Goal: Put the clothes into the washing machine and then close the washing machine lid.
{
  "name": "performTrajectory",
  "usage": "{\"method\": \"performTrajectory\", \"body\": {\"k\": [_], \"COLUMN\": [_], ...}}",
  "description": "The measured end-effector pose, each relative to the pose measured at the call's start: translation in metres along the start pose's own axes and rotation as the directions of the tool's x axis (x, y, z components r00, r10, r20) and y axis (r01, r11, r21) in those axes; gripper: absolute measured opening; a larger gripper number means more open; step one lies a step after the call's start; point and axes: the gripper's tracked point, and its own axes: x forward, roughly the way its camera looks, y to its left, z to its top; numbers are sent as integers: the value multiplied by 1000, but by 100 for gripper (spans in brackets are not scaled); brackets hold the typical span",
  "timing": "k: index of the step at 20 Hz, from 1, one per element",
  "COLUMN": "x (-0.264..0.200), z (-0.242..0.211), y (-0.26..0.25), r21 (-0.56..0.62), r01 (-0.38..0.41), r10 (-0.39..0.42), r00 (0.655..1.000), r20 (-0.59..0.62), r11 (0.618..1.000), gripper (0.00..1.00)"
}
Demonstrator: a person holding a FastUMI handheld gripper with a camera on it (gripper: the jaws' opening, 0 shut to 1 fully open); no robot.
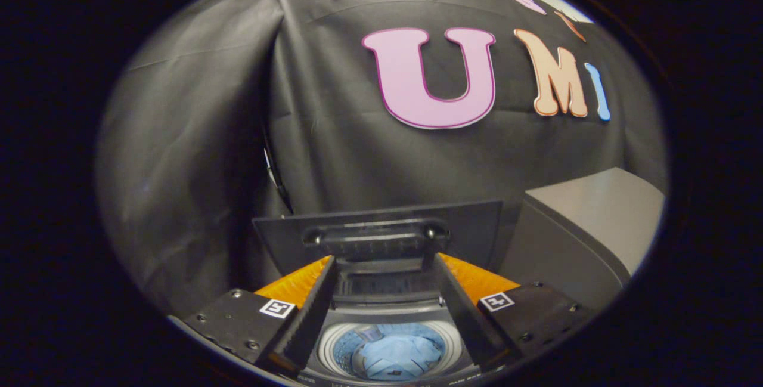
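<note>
One piece of light blue clothing [390, 356] lies bunched in the round drum of the washing machine [387, 315], below and between the two fingers. It looks like a single garment, perhaps a shirt, though the folds make it hard to say whether more than one item is there. A pale ring rims the drum around the cloth.

The one lid [381, 238] of the machine stands raised, roughly upright behind the drum opening, with its inner face toward the camera. A long recessed handle bar runs across that face, with two round bosses at its ends. The lid is not closed.

The gripper [381, 268] hangs above the open machine, and its jaws are apart, with nothing pressed between them. The two fingers reach forward on either side of the lid's lower middle; their tips sit just in front of or against the lid's handle area, and contact cannot be judged from this angle. Each finger carries one small square marker on its base block, two in all.

Beside the machine, on its right, stands one grey box-shaped unit [587, 226], close to it. Black cloth [202, 136] hangs as the booth wall behind everything.
</note>
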Motion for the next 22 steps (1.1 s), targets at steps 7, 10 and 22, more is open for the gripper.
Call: {"method": "performTrajectory", "body": {"k": [7,10,22], "x": [55,76,130], "z": [41,49,31], "y": [16,24,18], "r21": [55,-2,-85], "r01": [-28,-8,24], "r10": [23,8,-12], "r00": [996,992,990], "r20": [82,126,143], "r11": [998,1000,996], "gripper": [97,97,97]}}
